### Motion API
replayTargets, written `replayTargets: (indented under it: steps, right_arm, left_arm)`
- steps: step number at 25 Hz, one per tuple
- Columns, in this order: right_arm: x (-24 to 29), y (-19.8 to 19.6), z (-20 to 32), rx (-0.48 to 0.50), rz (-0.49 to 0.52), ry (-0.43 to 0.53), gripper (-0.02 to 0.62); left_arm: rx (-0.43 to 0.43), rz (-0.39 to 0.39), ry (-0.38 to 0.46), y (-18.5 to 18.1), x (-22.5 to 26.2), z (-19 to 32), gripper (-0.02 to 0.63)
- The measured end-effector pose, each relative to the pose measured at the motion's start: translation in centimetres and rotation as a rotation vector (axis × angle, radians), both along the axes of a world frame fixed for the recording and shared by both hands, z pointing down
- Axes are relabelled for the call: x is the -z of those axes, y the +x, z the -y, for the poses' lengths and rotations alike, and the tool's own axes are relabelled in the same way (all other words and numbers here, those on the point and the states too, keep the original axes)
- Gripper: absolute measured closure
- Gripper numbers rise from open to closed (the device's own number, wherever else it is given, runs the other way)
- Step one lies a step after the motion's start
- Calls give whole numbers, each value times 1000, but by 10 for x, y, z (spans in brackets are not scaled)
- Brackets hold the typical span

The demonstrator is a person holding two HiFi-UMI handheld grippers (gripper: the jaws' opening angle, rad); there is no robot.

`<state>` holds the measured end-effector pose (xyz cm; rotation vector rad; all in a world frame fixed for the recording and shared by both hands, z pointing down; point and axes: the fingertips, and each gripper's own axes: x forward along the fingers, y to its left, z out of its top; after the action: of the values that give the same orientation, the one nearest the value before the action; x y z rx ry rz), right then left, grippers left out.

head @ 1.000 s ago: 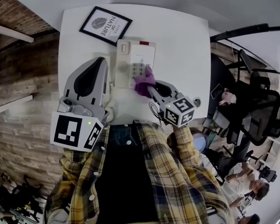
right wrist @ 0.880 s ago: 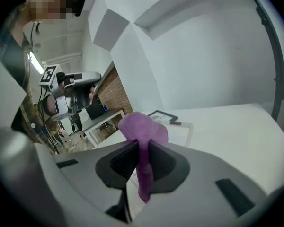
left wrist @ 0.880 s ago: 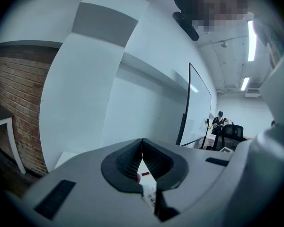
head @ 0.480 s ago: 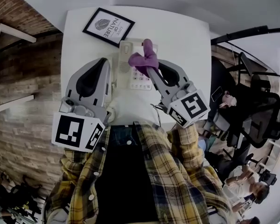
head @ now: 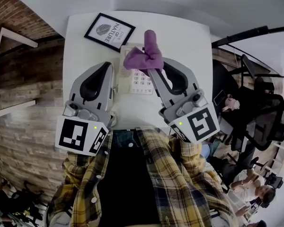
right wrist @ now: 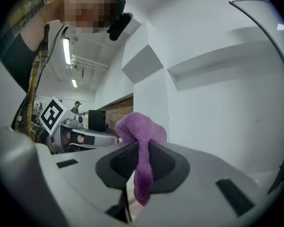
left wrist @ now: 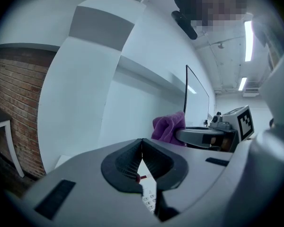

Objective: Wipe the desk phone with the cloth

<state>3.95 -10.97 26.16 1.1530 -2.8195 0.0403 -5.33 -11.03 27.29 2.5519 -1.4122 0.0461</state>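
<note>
The white bench (head: 189,41) fills the upper head view. On it, at 12 o'clock from the person's plaid shirt (head: 180,183), lies the cream desk phone (head: 141,83), its keypad showing between the two tools. The left tongs (head: 107,66) hang at the phone's 9 o'clock, jaws pressed together on nothing. The right tongs (head: 151,72), at its 3 o'clock, are clamped on the purple cloth (head: 144,56), which bunches past their tips and covers the phone's far end. A framed print (head: 110,30) lies at the phone's 11 o'clock.
</note>
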Motion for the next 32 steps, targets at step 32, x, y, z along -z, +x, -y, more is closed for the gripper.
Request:
replayTargets:
  steps: [32]
  right_arm:
    - [0,2,-20,33,-18,10,535]
  left_arm:
    - [-1,7,49,8,20,-10,591]
